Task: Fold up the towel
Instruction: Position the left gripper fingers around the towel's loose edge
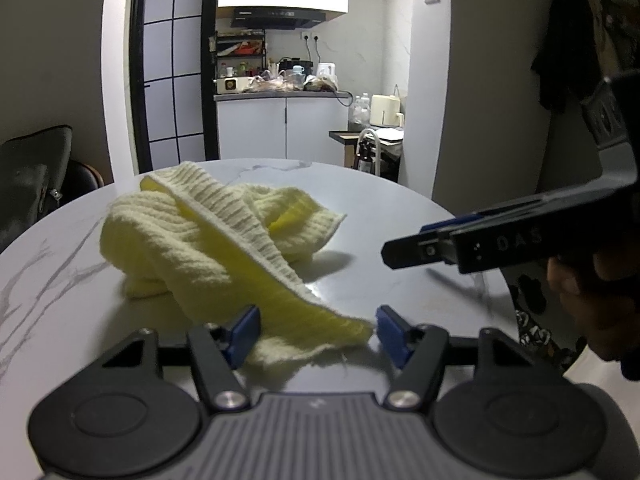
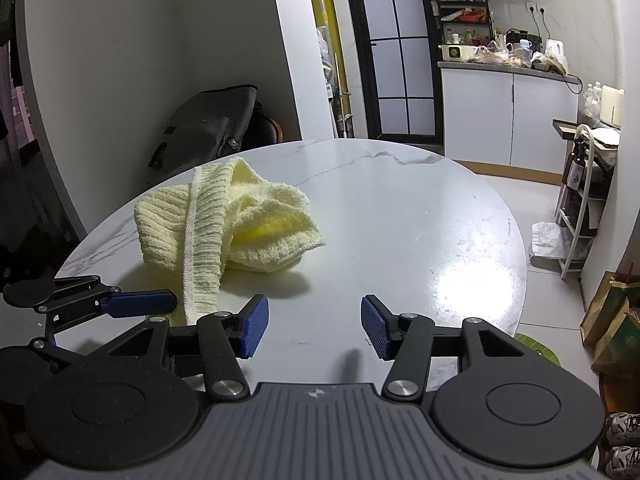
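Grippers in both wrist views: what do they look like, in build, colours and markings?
Both match: the left gripper and right gripper have black linkage arms with silver pivot screws, round black discs either side, a grey ribbed body and blue textured pads. The left-wrist view shows pale "DAS" lettering on the right gripper's black side. No cables or sleeves are visible.

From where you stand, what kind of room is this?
Most likely a home dining corner beside a small kitchen: a round marble-look table with a crumpled towel, a range hood, and a cluttered counter.
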Demonstrator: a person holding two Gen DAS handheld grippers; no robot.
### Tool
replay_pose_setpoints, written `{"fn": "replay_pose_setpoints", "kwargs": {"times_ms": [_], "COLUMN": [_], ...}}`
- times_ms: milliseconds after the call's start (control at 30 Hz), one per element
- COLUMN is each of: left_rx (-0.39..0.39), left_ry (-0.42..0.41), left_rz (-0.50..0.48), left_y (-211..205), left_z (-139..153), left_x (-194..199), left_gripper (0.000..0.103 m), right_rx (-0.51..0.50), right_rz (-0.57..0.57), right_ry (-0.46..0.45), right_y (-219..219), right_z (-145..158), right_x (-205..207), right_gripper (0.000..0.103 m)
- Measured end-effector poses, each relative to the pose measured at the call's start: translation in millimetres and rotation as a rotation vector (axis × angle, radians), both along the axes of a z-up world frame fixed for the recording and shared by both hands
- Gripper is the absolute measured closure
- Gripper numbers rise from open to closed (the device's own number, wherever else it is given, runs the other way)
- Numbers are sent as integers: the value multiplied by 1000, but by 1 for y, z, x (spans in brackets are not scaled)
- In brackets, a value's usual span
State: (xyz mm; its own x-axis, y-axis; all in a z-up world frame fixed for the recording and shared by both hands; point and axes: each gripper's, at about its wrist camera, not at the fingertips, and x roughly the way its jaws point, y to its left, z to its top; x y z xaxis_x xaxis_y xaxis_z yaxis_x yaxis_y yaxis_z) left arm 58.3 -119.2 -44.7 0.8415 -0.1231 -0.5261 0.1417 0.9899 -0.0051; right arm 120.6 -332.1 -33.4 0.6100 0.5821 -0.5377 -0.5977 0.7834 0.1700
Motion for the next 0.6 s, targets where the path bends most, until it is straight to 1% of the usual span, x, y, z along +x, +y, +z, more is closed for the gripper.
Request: {"fn": "replay_pose_setpoints", "kwargs": {"times_ms": [33, 167, 233, 300, 433, 467, 533, 600], "left_rx": [4, 11, 18, 18, -2, -6, -4, 4], "left_ry": [-1, -4, -7, -8, -2, -3, -13, -12], "left_rz": [2, 8, 11, 11, 14, 15, 13, 6], "left_y": [0, -1, -1, -1, 0, 0, -2, -4], "left_z": [0, 0, 0, 0, 3, 5, 8, 7], "left_x": [0, 0, 0, -1, -4, -5, -7, -8], "left_gripper": [42, 46, 52, 56, 55, 52, 44, 44], "right_rx": [-3, -10, -11, -2, 3, 2, 1, 0], "right_rz": [0, 8, 10, 11, 16, 18, 22, 23], "right_ry": [2, 0, -5, -9, -9, -10, -10, -10], "right_y": [1, 2, 3, 3, 5, 6, 7, 8], "right_z": [0, 2, 3, 4, 5, 5, 4, 4], "right_x": [1, 3, 4, 6, 8, 9, 10, 10], "right_gripper": [46, 46, 46, 46, 46, 46, 46, 46]}}
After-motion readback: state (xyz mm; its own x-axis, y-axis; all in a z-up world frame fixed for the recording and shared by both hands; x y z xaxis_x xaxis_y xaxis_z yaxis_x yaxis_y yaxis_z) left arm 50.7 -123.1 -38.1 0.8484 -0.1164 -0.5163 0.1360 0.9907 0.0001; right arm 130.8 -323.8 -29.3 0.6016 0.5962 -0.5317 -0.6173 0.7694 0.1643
